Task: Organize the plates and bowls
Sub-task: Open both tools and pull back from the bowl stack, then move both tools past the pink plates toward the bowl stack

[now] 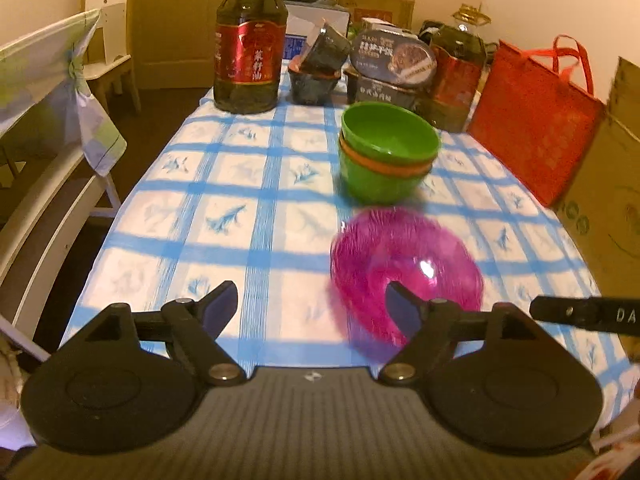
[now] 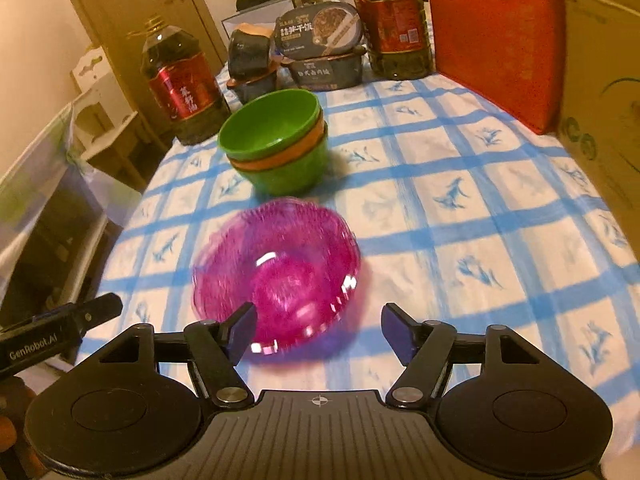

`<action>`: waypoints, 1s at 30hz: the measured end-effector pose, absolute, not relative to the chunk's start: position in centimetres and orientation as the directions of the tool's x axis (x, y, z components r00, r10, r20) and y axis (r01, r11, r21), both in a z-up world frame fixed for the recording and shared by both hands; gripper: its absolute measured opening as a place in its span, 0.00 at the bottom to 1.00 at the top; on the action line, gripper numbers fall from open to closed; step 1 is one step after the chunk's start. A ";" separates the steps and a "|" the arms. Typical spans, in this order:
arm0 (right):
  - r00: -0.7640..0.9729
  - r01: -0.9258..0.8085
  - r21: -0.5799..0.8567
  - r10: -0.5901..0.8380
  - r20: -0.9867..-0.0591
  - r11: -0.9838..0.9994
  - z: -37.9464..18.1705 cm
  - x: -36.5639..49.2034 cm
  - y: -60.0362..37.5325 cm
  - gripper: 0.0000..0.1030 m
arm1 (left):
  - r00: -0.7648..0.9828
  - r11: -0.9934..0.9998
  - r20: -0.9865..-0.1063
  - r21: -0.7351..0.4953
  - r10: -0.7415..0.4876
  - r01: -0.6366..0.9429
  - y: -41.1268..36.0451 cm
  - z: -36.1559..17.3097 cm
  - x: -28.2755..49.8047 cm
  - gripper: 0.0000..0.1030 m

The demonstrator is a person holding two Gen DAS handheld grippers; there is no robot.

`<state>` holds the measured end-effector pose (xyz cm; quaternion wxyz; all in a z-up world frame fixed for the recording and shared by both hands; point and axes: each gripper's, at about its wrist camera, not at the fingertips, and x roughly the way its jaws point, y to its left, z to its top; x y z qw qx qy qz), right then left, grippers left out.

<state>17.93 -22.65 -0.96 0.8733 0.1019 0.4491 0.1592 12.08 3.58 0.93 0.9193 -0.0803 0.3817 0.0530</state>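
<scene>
A clear pink plastic bowl (image 1: 406, 268) sits blurred on the blue-checked tablecloth (image 1: 240, 200), close in front of both grippers; it also shows in the right wrist view (image 2: 280, 276). Behind it stands a stack of green bowls (image 1: 388, 152) with an orange one between them, also in the right wrist view (image 2: 276, 148). My left gripper (image 1: 312, 308) is open and empty, its right finger in front of the pink bowl's near rim. My right gripper (image 2: 320, 330) is open and empty, its left finger at the bowl's near rim.
Two large oil bottles (image 1: 250, 40) (image 2: 394, 20), stacked dark food boxes (image 1: 390, 68), a red bag (image 1: 536, 120) and a cardboard box (image 1: 612, 184) crowd the table's far end and right side. A white chair (image 1: 52, 184) stands at the left.
</scene>
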 end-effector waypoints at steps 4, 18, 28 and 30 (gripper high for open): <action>0.539 -0.186 0.301 0.353 -0.765 0.935 -1.3 16.1 -22.7 0.69 | 0.698 0.980 -0.716 -0.113 0.034 -0.164 3.5 0.8 10.0 0.77; 0.505 -0.180 0.337 0.380 -0.775 0.924 -2.6 14.5 -22.4 0.70 | 0.670 0.972 -0.742 -0.171 -0.018 -0.163 3.9 0.1 8.3 0.80; 0.493 -0.125 0.372 0.383 -0.781 0.920 -2.9 17.5 -23.6 0.70 | 0.653 0.963 -0.753 -0.226 -0.078 -0.146 5.2 0.0 11.6 0.82; 0.486 -0.117 0.376 0.383 -0.785 0.919 -2.8 18.8 -23.8 0.70 | 0.650 0.959 -0.754 -0.244 -0.095 -0.143 5.5 0.1 12.9 0.82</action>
